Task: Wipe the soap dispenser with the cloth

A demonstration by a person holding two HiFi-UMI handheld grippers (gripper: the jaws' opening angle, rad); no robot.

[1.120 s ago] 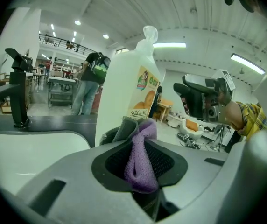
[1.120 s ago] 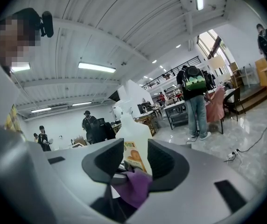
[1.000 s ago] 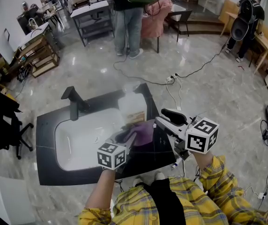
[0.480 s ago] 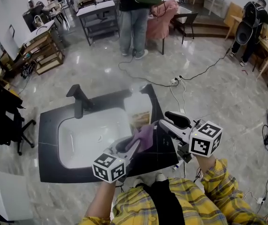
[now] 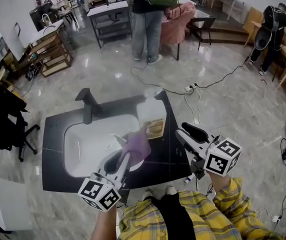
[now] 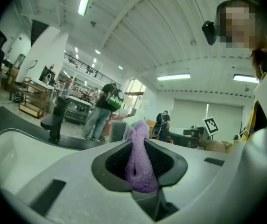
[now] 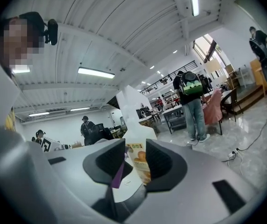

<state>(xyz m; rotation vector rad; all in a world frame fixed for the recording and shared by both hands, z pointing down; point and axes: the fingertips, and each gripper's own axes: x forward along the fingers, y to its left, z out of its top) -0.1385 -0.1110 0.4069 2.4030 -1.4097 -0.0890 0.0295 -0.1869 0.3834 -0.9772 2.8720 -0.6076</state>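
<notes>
- Head view, carrier: dark bench [image 5: 175, 156] with a white sink basin [image 5: 85, 146] sunk in its left and middle. A black faucet [image 5: 87, 105] stands at the far edge.
- Soap dispenser [image 5: 151, 116]: pale bottle with a printed label. It stands upright, long axis vertical, at the far right corner of the bench, just right of the basin.
- Cloth [image 5: 137, 145]: purple and bunched, raised over the basin's right rim. Its tip is just short of the dispenser's near left side; contact cannot be told.
- Left tool [image 5: 124, 159]: clamped on the cloth, which fills the gap between the pads in the left gripper view.
- Right tool [image 5: 181, 128]: jaws partly apart, and they have just been closing. Nothing sits between the pads; the dispenser stands in line beyond them, label facing. This tool hangs over the right edge of the bench, pointing at the bottle's right side, near it but apart.
- Deciding relation: the dispenser lies ahead and slightly right of the cloth, so the left tool is the wiping side.
- Judgement: a short push forward should bring the cloth onto the bottle for strokes along the upright axis. The right tool looks placed to steady the bottle against tipping.
</notes>
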